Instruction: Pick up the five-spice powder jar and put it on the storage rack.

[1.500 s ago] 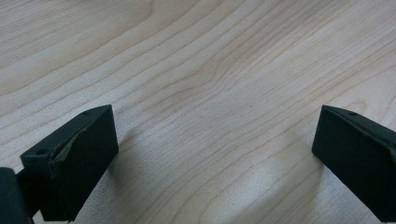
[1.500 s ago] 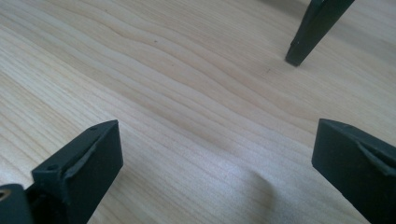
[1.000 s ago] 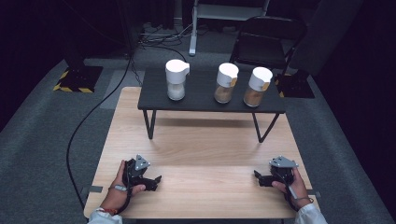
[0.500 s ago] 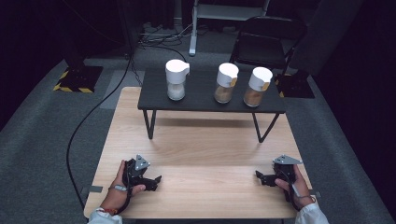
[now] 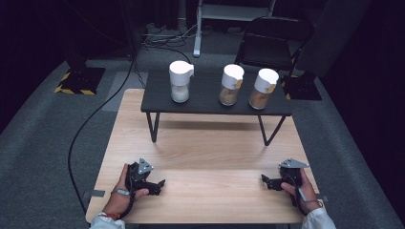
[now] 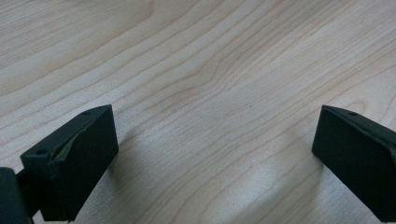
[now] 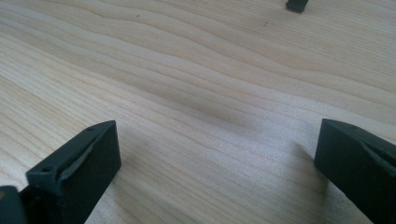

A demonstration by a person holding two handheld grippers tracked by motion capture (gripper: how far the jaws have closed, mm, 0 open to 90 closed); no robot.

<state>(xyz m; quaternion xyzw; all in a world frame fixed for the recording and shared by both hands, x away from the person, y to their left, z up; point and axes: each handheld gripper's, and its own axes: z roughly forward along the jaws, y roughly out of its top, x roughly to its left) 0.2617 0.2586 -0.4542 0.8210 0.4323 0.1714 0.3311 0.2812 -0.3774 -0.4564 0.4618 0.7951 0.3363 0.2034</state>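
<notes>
I am working at a light wooden table [image 5: 200, 143] with a low black stand [image 5: 210, 98] set across its far half. Three white-lidded jars stand in a row on that stand, well apart from both of my tools. The left jar [image 5: 180, 81] holds something white and its lid has a spout. The middle jar [image 5: 231, 85] and the right jar [image 5: 263, 88] hold brownish contents; I cannot tell what.

My left gripper [image 5: 160, 183] rests on the near left part of the table, held in my left hand [image 5: 125, 191]. In the left gripper view its jaws are spread wide with nothing but bare wood grain between them. My right gripper [image 5: 264, 180] rests on the near right part, held in my right hand [image 5: 298, 190]. In the right gripper view its jaws are likewise spread wide over bare wood, and the foot of a stand leg [image 7: 297, 4] shows at the top edge.

As I judge it, the work has not begun. All three jars stand upright and closed, untouched. Everything is left: reaching forward, taking hold of a jar, and handling it.
</notes>
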